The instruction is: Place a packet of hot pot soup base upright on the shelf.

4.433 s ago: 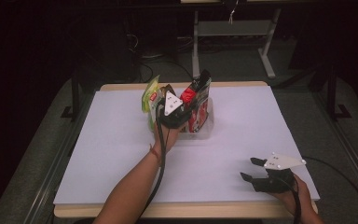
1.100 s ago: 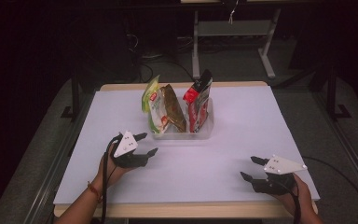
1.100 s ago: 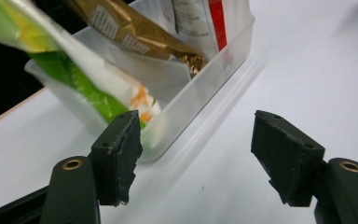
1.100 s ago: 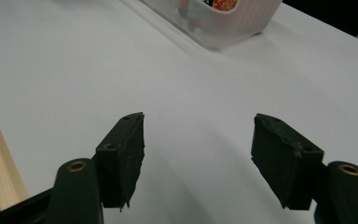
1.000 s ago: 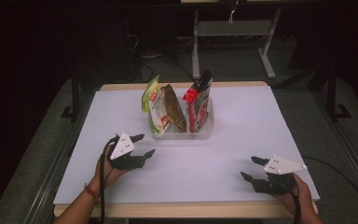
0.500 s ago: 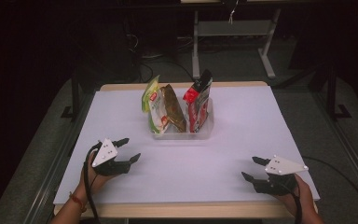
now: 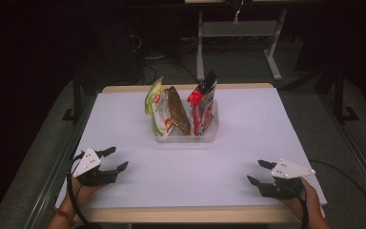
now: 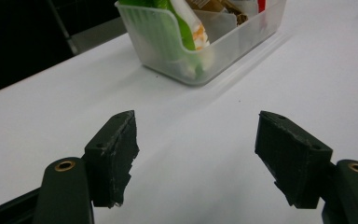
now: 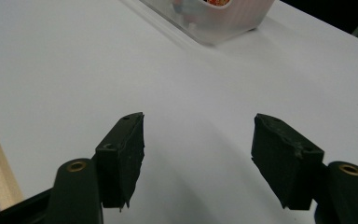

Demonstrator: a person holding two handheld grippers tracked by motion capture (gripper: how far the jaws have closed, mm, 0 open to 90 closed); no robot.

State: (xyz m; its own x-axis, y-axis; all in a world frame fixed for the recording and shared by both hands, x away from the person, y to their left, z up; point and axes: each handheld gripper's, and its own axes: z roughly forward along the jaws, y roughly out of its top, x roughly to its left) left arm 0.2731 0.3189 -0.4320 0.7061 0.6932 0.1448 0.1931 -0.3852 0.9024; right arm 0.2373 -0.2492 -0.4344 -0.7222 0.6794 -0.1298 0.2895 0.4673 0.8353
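A clear plastic bin (image 7: 186,138) stands at the middle back of the white table. In it stand a green snack packet (image 7: 155,102), a brown packet (image 7: 177,112) and a red packet (image 7: 201,107). My left gripper (image 7: 118,158) rests at the front left of the table, open and empty, pointing toward the bin. The left gripper view has its jaws wide apart (image 8: 196,158) with the bin (image 8: 168,42) ahead. At the front right my right gripper (image 7: 254,171) is open with nothing in it. In its own view (image 9: 198,158) the jaws stand apart, with the bin (image 9: 233,23) far ahead.
The white table top (image 7: 248,129) has a wooden front edge (image 7: 195,214). Behind the table are a metal stand (image 7: 238,33) and cables on a dark floor. Dark rails run along both sides of the table.
My left gripper has drawn back from over the bin to the front left of the table, sliding left and toward the person over the last second. The right gripper has kept still.
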